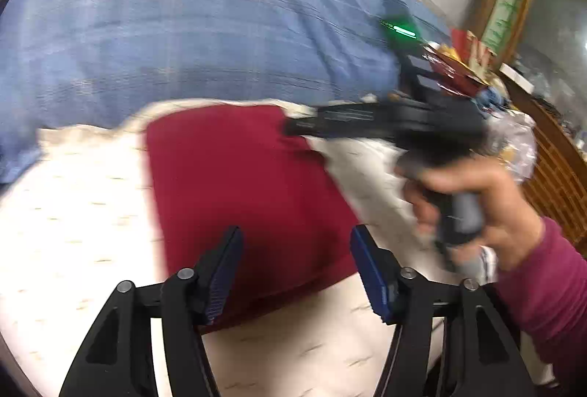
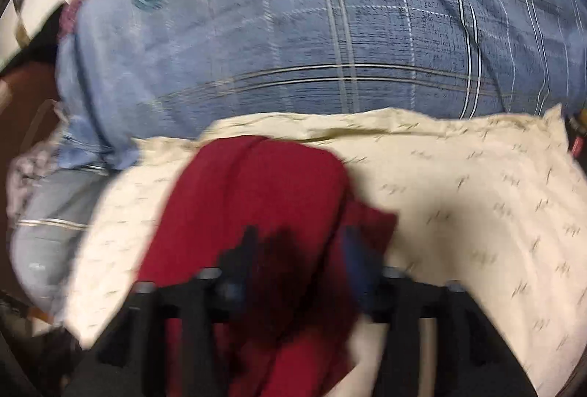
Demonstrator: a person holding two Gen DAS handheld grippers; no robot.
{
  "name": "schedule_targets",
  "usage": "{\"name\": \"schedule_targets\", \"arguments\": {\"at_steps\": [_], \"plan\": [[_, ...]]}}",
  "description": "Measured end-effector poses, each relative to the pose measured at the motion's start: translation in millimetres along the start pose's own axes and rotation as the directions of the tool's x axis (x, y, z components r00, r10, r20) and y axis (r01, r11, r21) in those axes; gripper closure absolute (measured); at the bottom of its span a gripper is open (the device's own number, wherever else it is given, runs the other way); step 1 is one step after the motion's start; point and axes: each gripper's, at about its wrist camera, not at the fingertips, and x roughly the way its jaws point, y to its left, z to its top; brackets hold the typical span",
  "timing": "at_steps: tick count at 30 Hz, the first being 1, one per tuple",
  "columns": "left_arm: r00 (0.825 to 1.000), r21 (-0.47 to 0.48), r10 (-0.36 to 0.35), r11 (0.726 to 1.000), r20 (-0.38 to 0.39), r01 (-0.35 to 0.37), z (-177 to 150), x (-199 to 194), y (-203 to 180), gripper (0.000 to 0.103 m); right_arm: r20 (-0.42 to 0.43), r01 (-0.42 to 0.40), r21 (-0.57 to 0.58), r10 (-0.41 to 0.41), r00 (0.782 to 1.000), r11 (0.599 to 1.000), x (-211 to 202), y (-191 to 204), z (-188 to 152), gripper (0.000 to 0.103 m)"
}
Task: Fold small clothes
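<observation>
A dark red garment [image 1: 238, 184] lies folded flat on a cream patterned sheet [image 1: 73, 213]. My left gripper [image 1: 298, 268] hovers over its near edge, blue pads wide apart with nothing pinched. My right gripper [image 1: 297, 127], held by a hand [image 1: 488, 210] in a maroon sleeve, reaches in from the right to the cloth's far right corner. The right wrist view is blurred. There the red garment [image 2: 256, 199] lies below the right gripper [image 2: 297, 257], whose fingers stand apart over the cloth without pressing on it.
A blue plaid blanket [image 1: 201, 30] with a round badge covers the bed beyond the cream sheet [image 2: 458, 195]. Packets and clutter [image 1: 458, 66] pile up at the right beside wooden furniture [image 1: 557, 184]. A black device with a green light [image 1: 403, 30] lies on the blanket.
</observation>
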Motion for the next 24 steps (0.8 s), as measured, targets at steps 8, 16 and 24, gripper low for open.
{"name": "schedule_targets", "arguments": {"at_steps": [8,16,24], "plan": [[0.994,-0.164,0.11,0.981,0.002,-0.108,-22.9,-8.7,40.7,0.042,-0.086,-0.043,0.037,0.046,0.995,0.998,11.4,19.8,-38.4,0.019],[0.991,-0.153,0.128,0.98,-0.022,-0.13,-34.2,17.7,48.5,0.042,-0.009,0.004,0.029,-0.004,1.0,1.0,24.2,22.8,-46.4,0.074],[0.992,-0.148,0.122,0.982,0.008,-0.12,-30.1,20.2,57.2,0.042,0.106,0.117,-0.071,-0.109,0.988,0.991,-18.6,20.0,-67.4,0.084]]}}
